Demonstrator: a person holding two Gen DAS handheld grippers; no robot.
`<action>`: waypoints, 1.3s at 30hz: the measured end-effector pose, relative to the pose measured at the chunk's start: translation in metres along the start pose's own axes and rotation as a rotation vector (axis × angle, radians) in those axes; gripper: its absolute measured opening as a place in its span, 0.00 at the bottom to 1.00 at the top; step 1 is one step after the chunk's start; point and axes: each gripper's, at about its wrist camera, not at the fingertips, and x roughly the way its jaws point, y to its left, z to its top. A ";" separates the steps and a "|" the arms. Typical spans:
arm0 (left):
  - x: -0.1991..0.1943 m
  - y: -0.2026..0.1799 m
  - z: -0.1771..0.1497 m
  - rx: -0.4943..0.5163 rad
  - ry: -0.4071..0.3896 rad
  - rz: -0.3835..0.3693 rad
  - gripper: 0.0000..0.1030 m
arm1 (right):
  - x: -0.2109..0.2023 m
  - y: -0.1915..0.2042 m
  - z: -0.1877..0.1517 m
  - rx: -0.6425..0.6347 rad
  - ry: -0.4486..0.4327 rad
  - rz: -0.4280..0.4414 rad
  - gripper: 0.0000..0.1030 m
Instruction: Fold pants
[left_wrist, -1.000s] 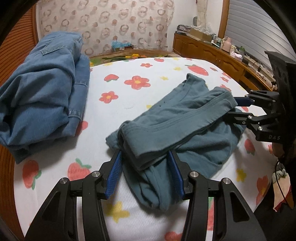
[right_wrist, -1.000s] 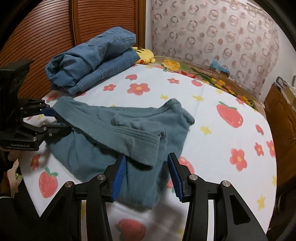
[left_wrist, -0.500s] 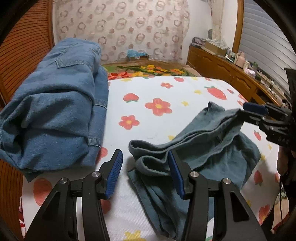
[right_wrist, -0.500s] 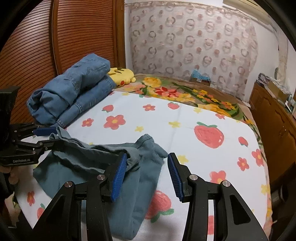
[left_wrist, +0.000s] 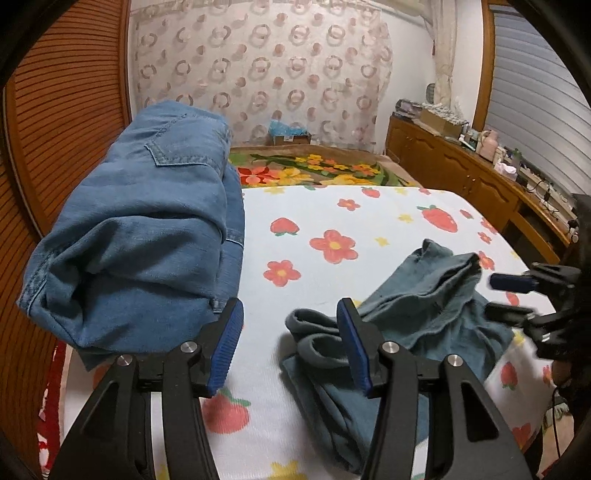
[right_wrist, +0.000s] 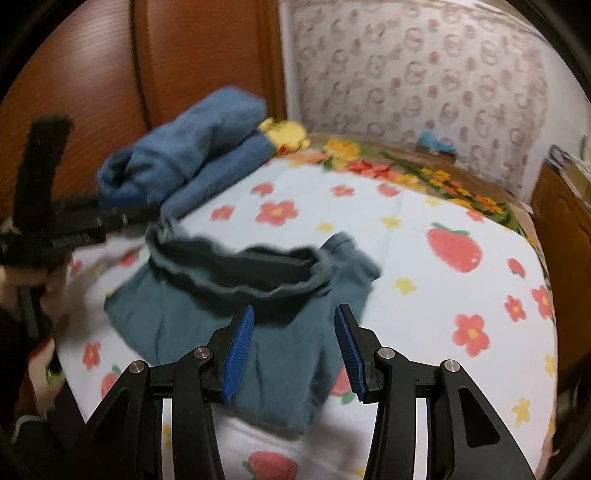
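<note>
Both jaws spread, the left gripper (left_wrist: 288, 343) and right gripper (right_wrist: 293, 349) hover over limp, light teal pants (right_wrist: 207, 321) near the bed's (right_wrist: 424, 295) front edge, best pinched at the thick waistband (right_wrist: 240, 275).

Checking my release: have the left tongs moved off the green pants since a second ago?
Yes. The left tongs, open, now sit left of the green pants, closer to the jeans.

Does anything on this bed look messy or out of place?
Yes: the teal-grey cotton pants lie crumpled in a bunched heap on the strawberry-print bedsheet, waistband gaping rather than flat. The blue denim jeans beside them are only loosely piled.
</note>
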 end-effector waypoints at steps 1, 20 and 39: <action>-0.002 -0.001 -0.001 0.001 -0.002 -0.005 0.56 | 0.005 0.002 0.003 -0.018 0.013 -0.011 0.46; 0.008 -0.019 -0.024 0.066 0.051 -0.071 0.61 | 0.010 -0.031 0.002 0.097 0.013 -0.011 0.46; 0.035 -0.005 -0.011 0.017 0.097 -0.054 0.28 | 0.008 -0.035 -0.004 0.128 0.021 -0.041 0.08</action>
